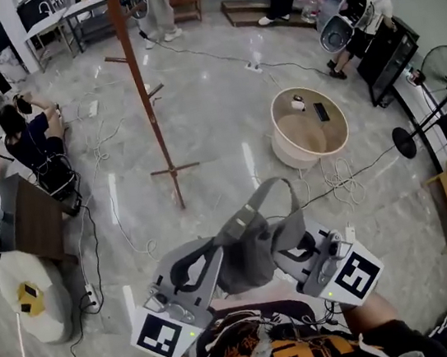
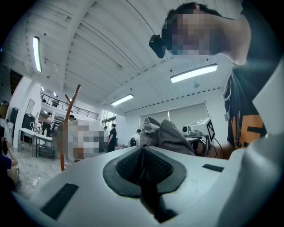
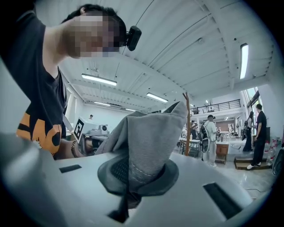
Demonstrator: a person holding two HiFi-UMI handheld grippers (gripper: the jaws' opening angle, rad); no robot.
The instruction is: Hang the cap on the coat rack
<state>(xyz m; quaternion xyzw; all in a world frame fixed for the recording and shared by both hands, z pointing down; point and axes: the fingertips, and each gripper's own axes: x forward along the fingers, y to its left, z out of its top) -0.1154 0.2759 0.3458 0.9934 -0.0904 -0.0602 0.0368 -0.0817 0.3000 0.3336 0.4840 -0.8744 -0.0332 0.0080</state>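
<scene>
A grey cap [image 1: 247,249] hangs between my two grippers, close to my chest, with its strap loop [image 1: 268,190] standing up. My left gripper [image 1: 216,258] is shut on the cap's left edge, and my right gripper [image 1: 288,247] is shut on its right edge. In the right gripper view the grey cloth [image 3: 146,142] rises out of the closed pads [image 3: 128,177]. In the left gripper view the cap [image 2: 171,135] bulges just past the shut gripper [image 2: 142,162]. The wooden coat rack [image 1: 144,94] stands on the floor ahead and to the left, some way off; it also shows as a coat rack [image 2: 67,128] and a coat rack [image 3: 187,126].
A round wooden table [image 1: 309,126] stands ahead to the right, with black standing fans [image 1: 441,74] beyond it. A seated person [image 1: 35,143] and a dark cabinet [image 1: 30,217] are at the left. Cables [image 1: 104,162] trail over the glossy floor. Other people stand at the far end.
</scene>
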